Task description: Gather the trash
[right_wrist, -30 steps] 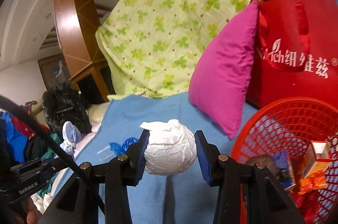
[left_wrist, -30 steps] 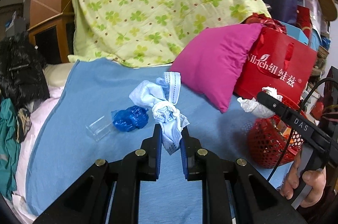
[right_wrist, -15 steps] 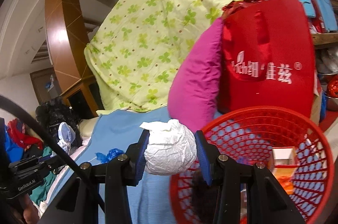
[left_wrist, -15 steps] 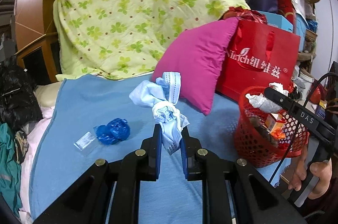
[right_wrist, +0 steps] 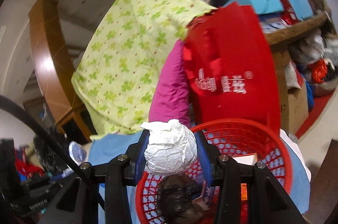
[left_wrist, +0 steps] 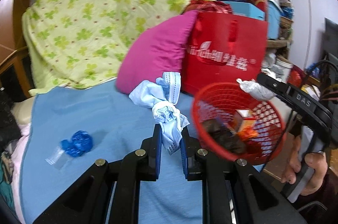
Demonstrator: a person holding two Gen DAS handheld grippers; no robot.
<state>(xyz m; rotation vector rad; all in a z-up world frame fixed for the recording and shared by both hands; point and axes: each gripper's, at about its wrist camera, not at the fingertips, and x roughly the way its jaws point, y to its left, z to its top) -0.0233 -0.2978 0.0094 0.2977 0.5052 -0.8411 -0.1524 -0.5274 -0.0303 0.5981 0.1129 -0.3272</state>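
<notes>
My left gripper (left_wrist: 170, 140) is shut on a crumpled light-blue face mask (left_wrist: 163, 100), held above the blue bedsheet (left_wrist: 88, 110). My right gripper (right_wrist: 172, 152) is shut on a crumpled white paper ball (right_wrist: 171, 150), held over the rim of the red mesh basket (right_wrist: 272, 152). In the left wrist view the basket (left_wrist: 272, 152) stands at right with boxes and wrappers inside, and the right gripper with the paper ball (left_wrist: 254, 91) is above its far rim. A crumpled blue wrapper (left_wrist: 77, 143) with a clear plastic piece (left_wrist: 53, 157) lies on the sheet at left.
A magenta pillow (left_wrist: 156, 50) and a red shopping bag (left_wrist: 226, 53) stand behind the basket. A green clover quilt (left_wrist: 101, 12) is heaped at the back. Dark clothes lie at the bed's left edge. Cluttered shelves (right_wrist: 295, 19) are at far right.
Both grippers have swung right. The right gripper carried the paper ball from above the sheet to over the basket. The left gripper, still holding the mask, has come closer to the basket.
</notes>
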